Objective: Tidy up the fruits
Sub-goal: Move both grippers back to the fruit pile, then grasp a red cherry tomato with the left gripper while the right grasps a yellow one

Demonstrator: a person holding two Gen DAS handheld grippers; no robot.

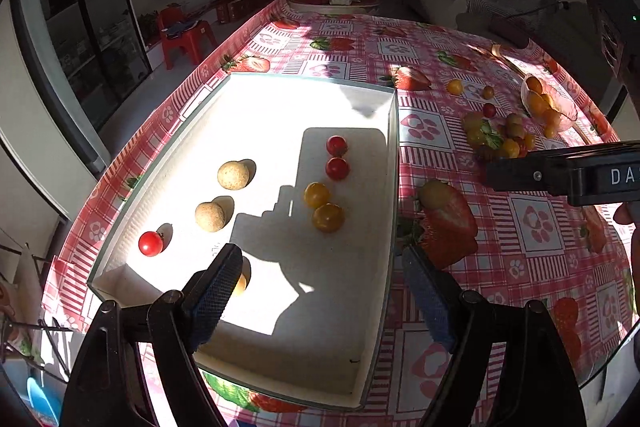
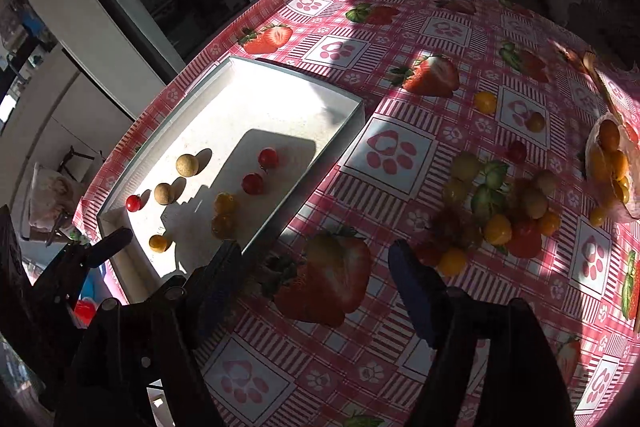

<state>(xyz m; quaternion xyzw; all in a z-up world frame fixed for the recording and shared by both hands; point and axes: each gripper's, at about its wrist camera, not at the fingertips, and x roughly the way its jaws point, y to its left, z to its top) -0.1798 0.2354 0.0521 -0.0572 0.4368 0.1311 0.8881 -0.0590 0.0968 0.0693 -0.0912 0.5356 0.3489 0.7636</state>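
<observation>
Table, covered by a pink-and-white checked oilcloth printed with strawberries (image 2: 400,155): bare cloth is seen between tray and fruit pile, and toward the far edge.

Shallow white rectangular tray (image 1: 394,155): set on the cloth's left part, its long right wall running beside the bare cloth. Most of the floor is unoccupied, especially the far end and the near right corner.

Left gripper (image 1: 322,267): held above the tray's near end, fingers spread wide, nothing between them; one finger over the tray floor, the other outside the right wall.

Right gripper (image 2: 316,263): held low over the cloth just right of the tray, fingers spread wide and empty, pointed between tray and pile.

Loose pile of small yellow, red and tan fruits (image 2: 504,211): on the cloth, well right of the tray.

Tray contents: two tan round fruits (image 1: 233,175); two yellow cherry tomatoes (image 1: 328,217), touching; two red cherry tomatoes (image 1: 337,168), touching; a lone red cherry tomato (image 1: 151,243) near the left wall; a yellow fruit (image 2: 159,243) at the near end.
</observation>
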